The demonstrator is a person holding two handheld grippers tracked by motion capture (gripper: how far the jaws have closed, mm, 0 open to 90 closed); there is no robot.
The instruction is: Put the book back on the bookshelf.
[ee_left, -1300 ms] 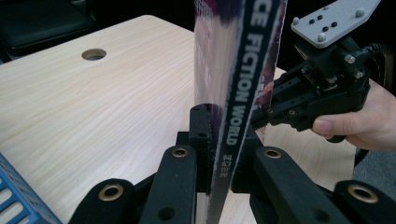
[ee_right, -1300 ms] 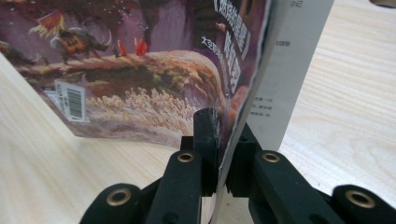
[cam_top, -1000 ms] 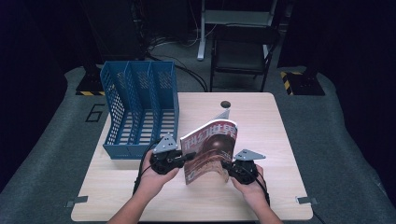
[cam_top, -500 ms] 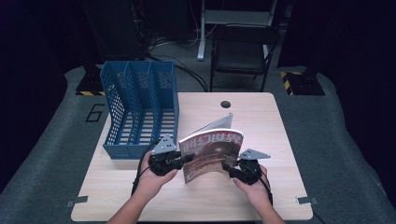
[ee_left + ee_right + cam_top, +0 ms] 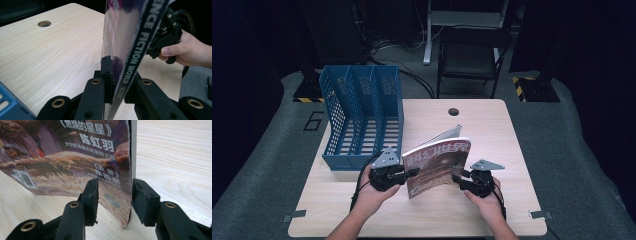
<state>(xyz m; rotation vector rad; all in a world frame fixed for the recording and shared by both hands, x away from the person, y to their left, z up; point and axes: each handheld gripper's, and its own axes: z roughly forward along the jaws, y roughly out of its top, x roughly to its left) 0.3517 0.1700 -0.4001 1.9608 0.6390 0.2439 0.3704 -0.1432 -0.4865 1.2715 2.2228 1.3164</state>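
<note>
I read "FICTION WORLD" on the magazine (image 5: 130, 47) spine; it stands upright mid-bench (image 5: 492, 125). My left gripper (image 5: 412, 174) fingers pinch it; right gripper (image 5: 458, 180) fingers, just opening, straddle its edge. Blue file rack (image 5: 362, 120) stands near.

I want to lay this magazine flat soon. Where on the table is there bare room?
Bare wood lies between the magazine and the table's round hole, along the table right edge, and at the front left corner. The blue file rack crowds the back left.
</note>
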